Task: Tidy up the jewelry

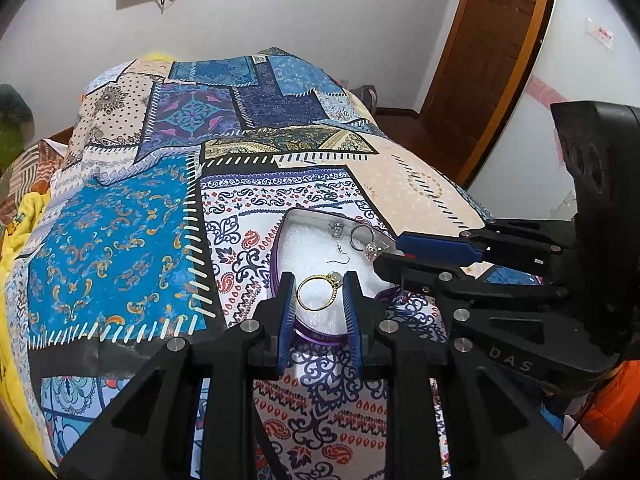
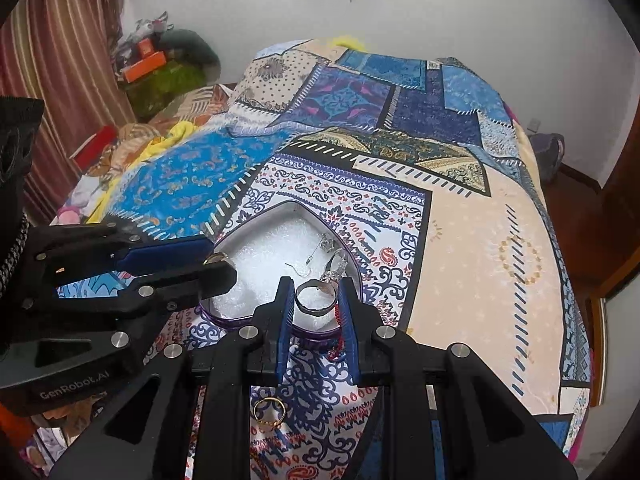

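A purple-rimmed box (image 1: 276, 268) with white foam lining sits on the patterned bedspread; it also shows in the right wrist view (image 2: 224, 320). My left gripper (image 1: 319, 294) is shut on a gold ring (image 1: 316, 294) with a pearl, held over the box. My right gripper (image 2: 316, 298) is shut on a silver ring (image 2: 314, 300) with a clear stone, also over the box. Inside the box lie an ear hook (image 1: 340, 258) and a silver stud (image 1: 336, 229). Another gold ring (image 2: 270, 410) lies on the bedspread below my right gripper.
The patchwork bedspread (image 1: 120, 248) covers the whole bed. A wooden door (image 1: 488, 60) stands at the right. A curtain (image 2: 60, 60) and a cluttered green shelf (image 2: 160, 76) are at the left. A red chain (image 2: 338, 344) hangs by the box rim.
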`<state>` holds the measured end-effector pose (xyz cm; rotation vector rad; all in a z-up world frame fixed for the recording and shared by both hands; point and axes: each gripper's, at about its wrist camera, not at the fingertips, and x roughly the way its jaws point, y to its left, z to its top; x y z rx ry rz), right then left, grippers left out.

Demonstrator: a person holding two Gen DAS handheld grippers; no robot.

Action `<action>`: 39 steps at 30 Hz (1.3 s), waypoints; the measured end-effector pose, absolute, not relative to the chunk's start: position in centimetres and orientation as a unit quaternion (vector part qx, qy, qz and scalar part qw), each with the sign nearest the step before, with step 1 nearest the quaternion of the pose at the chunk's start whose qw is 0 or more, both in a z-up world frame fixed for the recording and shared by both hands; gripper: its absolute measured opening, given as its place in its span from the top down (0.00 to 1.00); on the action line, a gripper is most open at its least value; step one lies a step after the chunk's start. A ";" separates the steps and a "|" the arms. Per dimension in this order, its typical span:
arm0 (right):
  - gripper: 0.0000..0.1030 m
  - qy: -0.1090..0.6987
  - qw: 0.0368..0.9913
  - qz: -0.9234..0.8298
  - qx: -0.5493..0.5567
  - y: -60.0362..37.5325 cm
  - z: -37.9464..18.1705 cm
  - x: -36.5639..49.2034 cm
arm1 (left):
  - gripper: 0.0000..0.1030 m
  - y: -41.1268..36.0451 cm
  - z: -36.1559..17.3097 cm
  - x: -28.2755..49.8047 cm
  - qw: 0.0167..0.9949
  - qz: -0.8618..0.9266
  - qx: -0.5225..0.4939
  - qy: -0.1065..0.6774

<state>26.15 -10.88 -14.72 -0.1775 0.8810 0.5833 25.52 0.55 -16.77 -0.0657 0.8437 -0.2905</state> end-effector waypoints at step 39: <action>0.63 0.398 0.886 0.230 -0.065 -16.6 -10.9 22.2 | 0.68 -1.0 -14.4 21.5 0.900 -0.120 -0.009 0.420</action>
